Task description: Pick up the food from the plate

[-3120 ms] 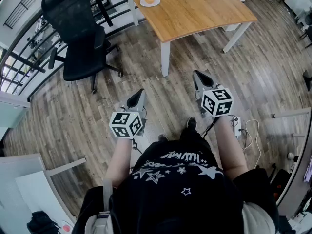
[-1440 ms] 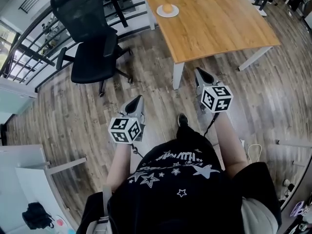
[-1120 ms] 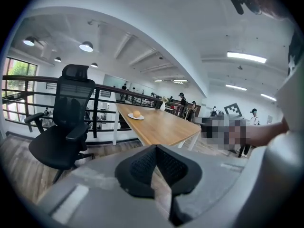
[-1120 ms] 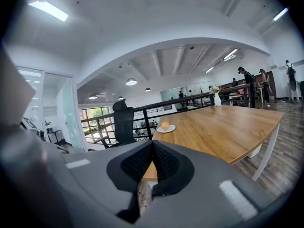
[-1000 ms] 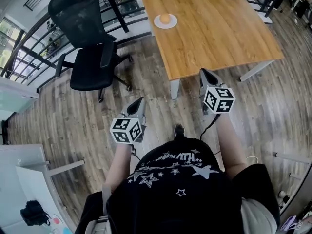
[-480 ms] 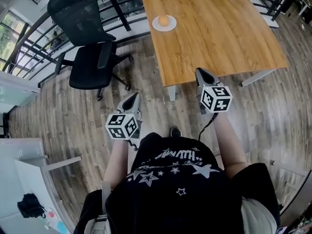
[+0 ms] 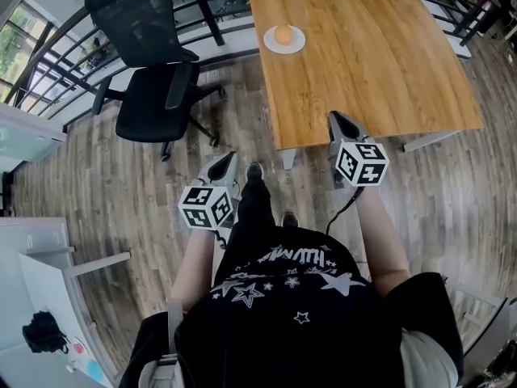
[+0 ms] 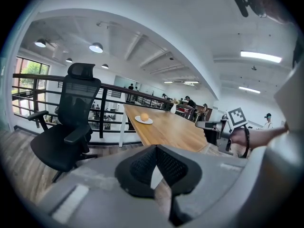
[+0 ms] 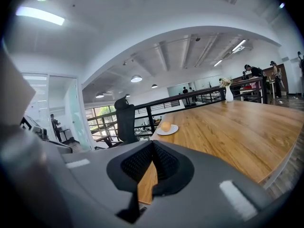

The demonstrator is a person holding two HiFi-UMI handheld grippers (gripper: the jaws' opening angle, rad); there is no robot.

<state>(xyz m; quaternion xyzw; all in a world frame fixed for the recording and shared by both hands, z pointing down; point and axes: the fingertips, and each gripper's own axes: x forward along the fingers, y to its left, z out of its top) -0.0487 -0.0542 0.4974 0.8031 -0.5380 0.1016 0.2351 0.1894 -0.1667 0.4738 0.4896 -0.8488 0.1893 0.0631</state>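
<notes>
Jaws pressed together, empty, on left gripper [image 7: 229,158] and right gripper [image 7: 334,118], food [image 7: 283,34] on plate [image 7: 298,46] well ahead on table [image 7: 380,63]

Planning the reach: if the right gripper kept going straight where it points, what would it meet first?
Probably the table: the shut right gripper points low across its near edge, roughly toward the plate. How high above the table it rides is unclear.
</notes>
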